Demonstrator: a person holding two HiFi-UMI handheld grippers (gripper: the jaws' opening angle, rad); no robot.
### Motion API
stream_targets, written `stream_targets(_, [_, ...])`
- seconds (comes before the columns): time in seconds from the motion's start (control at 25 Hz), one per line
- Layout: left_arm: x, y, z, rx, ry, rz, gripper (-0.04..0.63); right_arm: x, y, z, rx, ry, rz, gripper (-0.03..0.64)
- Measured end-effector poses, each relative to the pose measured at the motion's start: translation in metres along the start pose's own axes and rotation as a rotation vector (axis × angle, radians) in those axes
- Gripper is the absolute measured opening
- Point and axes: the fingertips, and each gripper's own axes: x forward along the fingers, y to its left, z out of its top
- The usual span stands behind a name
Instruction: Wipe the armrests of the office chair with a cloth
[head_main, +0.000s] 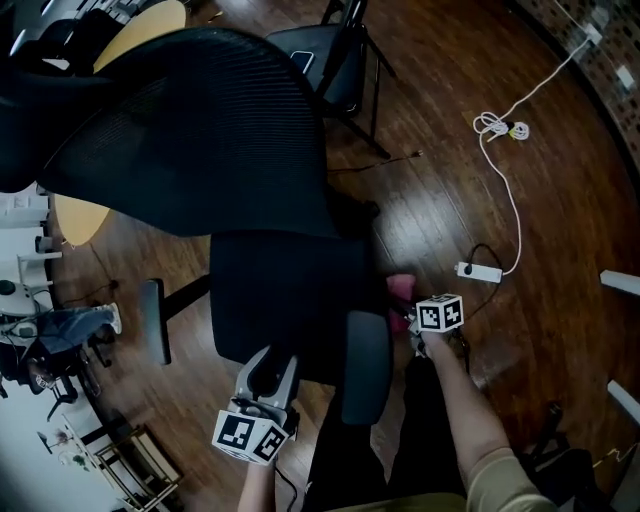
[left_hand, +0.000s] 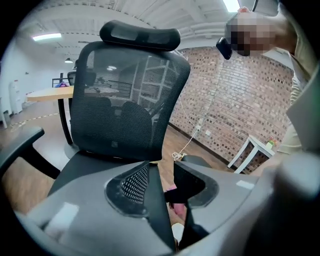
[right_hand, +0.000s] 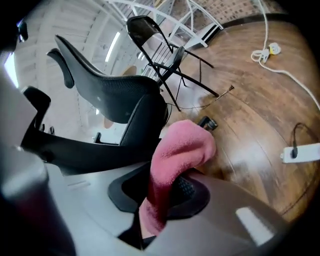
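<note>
The right gripper (head_main: 410, 318) was clenched on the pink cloth (right_hand: 182, 147), just right of the chair's (head_main: 290, 300) nearer armrest (head_main: 366, 365), whose length ran away from the person. The left gripper (head_main: 268, 372), jaws nearly together and empty, hung at the seat's front edge.

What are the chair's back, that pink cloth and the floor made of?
The chair back looks like black woven synthetic mesh, matte; the room shows through it. The cloth seems pink terry or microfibre; fuzzy nap, limp folds. The floor is dark wood or wood-look planks, glossy; seams and reflections show.
</note>
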Motion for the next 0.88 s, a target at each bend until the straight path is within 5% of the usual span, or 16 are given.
stream_targets(0.24, [0.002, 0.004, -0.004, -0.084, -0.056, -0.002, 0.14, -0.056, 0.028, 0.026, -0.084, -0.062, 0.043, 0.072])
stream_targets(0.44, [-0.008, 0.018, 0.004, -0.144, -0.122, -0.007, 0.135, -0.147, 0.12, 0.085, -0.362, -0.09, 0.109, 0.072])
stream_targets(0.64, [-0.029, 0.044, 0.001, -0.218, -0.189, 0.038, 0.132, -0.165, 0.23, 0.129, -0.766, 0.176, 0.201, 0.074])
stream_targets(0.88, [-0.057, 0.075, -0.034, -0.305, -0.224, 0.1, 0.131, -0.085, 0.33, 0.158, -1.03, 0.374, 0.301, 0.074])
